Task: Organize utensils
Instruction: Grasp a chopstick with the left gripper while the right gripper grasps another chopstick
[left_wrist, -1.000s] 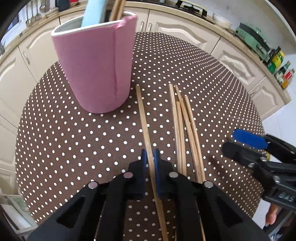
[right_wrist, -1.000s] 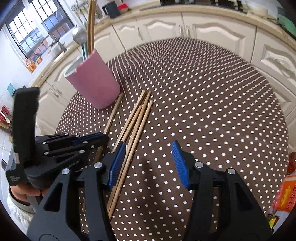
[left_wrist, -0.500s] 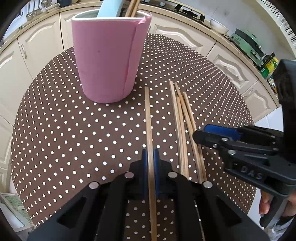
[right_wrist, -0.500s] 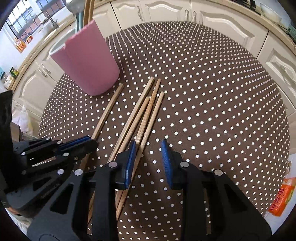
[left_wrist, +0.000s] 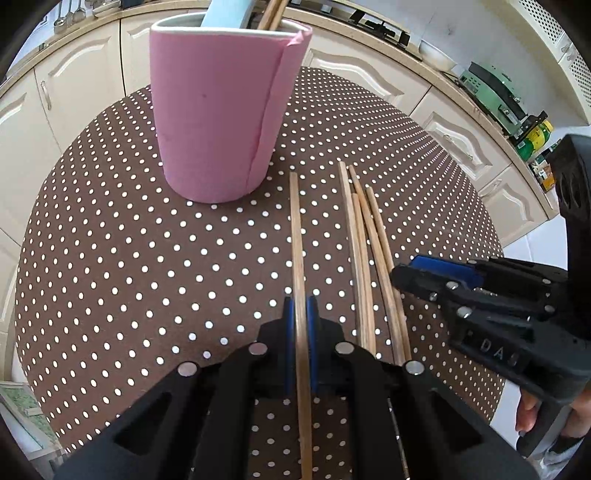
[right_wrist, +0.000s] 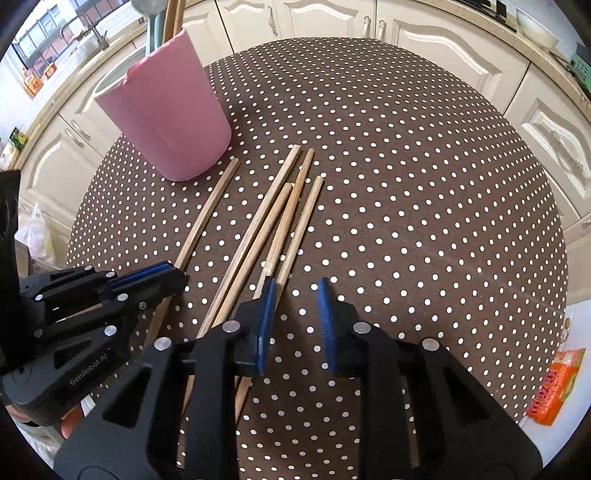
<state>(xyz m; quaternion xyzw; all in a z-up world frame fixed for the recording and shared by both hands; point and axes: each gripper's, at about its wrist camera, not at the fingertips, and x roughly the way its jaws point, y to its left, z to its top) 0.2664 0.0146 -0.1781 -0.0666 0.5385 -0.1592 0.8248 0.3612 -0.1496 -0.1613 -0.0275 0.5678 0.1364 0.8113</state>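
A pink utensil cup (left_wrist: 218, 118) stands on the brown dotted round table (left_wrist: 110, 258) and holds chopsticks and a light blue utensil. My left gripper (left_wrist: 301, 314) is shut on a single wooden chopstick (left_wrist: 296, 229) that points toward the cup. Several loose chopsticks (left_wrist: 364, 236) lie side by side to its right. My right gripper (right_wrist: 293, 295) is open just above the near ends of those chopsticks (right_wrist: 273, 218), with the rightmost one by its left finger. The cup (right_wrist: 166, 110) shows at upper left in the right wrist view, the left gripper (right_wrist: 162, 275) at lower left.
Cream kitchen cabinets (left_wrist: 369, 70) curve round behind the table. A green appliance (left_wrist: 495, 88) and bottles stand on the counter at right. An orange packet (right_wrist: 554, 384) lies beyond the table's right edge. The right gripper (left_wrist: 424, 271) shows at right in the left wrist view.
My left gripper closed on the single chopstick and swung it straighter toward the cup. My right gripper moved in over the loose chopsticks and its jaws narrowed.
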